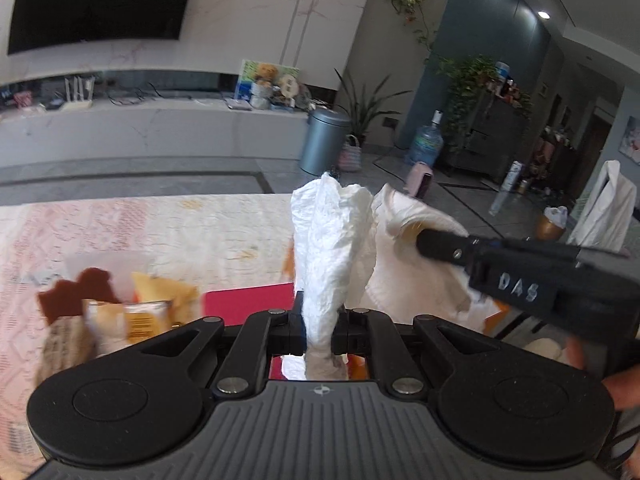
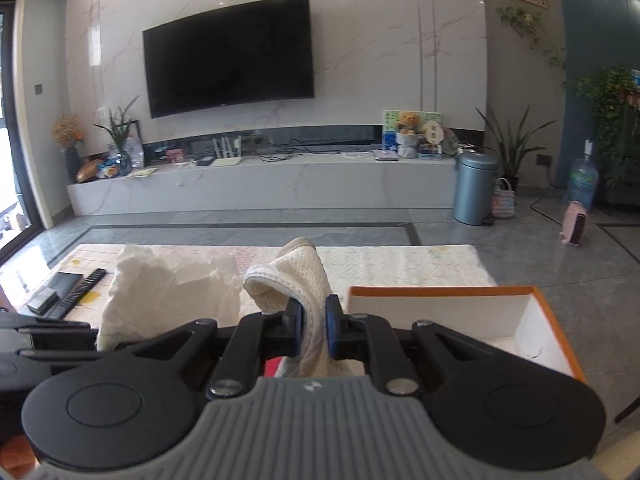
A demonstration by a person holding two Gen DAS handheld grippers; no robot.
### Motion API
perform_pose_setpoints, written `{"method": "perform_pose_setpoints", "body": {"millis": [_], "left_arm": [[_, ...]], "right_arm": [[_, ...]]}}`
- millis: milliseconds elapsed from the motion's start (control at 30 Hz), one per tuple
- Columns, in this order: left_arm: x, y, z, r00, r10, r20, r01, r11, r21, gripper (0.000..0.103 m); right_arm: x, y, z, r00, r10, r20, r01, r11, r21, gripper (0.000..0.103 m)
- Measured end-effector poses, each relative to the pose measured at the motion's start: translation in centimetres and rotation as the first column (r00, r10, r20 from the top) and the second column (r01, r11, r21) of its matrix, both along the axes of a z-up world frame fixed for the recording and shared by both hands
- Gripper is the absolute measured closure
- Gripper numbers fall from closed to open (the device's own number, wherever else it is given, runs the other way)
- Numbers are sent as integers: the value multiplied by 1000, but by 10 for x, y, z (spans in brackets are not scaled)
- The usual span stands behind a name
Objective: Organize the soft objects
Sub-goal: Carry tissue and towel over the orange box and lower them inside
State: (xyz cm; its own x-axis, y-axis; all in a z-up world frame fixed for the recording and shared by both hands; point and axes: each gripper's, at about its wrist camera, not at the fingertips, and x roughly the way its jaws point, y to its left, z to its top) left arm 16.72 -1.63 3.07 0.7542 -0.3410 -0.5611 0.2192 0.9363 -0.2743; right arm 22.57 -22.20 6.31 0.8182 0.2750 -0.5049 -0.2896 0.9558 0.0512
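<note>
My left gripper (image 1: 320, 322) is shut on a crumpled white paper towel (image 1: 332, 240), which stands up from the jaws above the table. To its right, my right gripper (image 1: 430, 242) pinches a cream waffle-knit cloth (image 1: 404, 272). In the right wrist view that gripper (image 2: 314, 320) is shut on the cream cloth (image 2: 300, 276), whose folded end curls over the left finger. The white paper towel (image 2: 160, 296) hangs just to the left of it, with the left gripper (image 2: 90, 334) coming in from the left edge.
A white box with an orange rim (image 2: 460, 290) stands open at the right of the table. Snack packets (image 1: 140, 316) and a pink flat item (image 1: 248, 304) lie at the left. Two remotes (image 2: 76, 292) rest on the patterned tablecloth (image 2: 400, 264).
</note>
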Motion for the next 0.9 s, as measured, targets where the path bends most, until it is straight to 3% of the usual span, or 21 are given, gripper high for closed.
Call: {"method": "perform_pose_setpoints", "body": {"millis": [133, 300, 633, 767, 900], "left_arm": [[35, -19, -3, 997, -61, -52, 57, 996, -70, 93], [74, -44, -11, 985, -122, -125, 111, 990, -93, 93], [122, -79, -56, 919, -164, -360, 187, 982, 30, 93], [129, -90, -66, 894, -168, -416, 208, 977, 54, 93], [132, -93, -73, 885, -159, -437, 217, 973, 84, 93]], "right_arm": [[21, -21, -6, 998, -52, -20, 51, 998, -27, 93], [46, -41, -21, 993, -95, -73, 94, 995, -22, 93], [93, -59, -81, 957, -106, -270, 109, 994, -3, 93], [109, -64, -102, 926, -100, -363, 113, 994, 15, 93], [122, -69, -117, 897, -80, -435, 108, 993, 39, 93]]}}
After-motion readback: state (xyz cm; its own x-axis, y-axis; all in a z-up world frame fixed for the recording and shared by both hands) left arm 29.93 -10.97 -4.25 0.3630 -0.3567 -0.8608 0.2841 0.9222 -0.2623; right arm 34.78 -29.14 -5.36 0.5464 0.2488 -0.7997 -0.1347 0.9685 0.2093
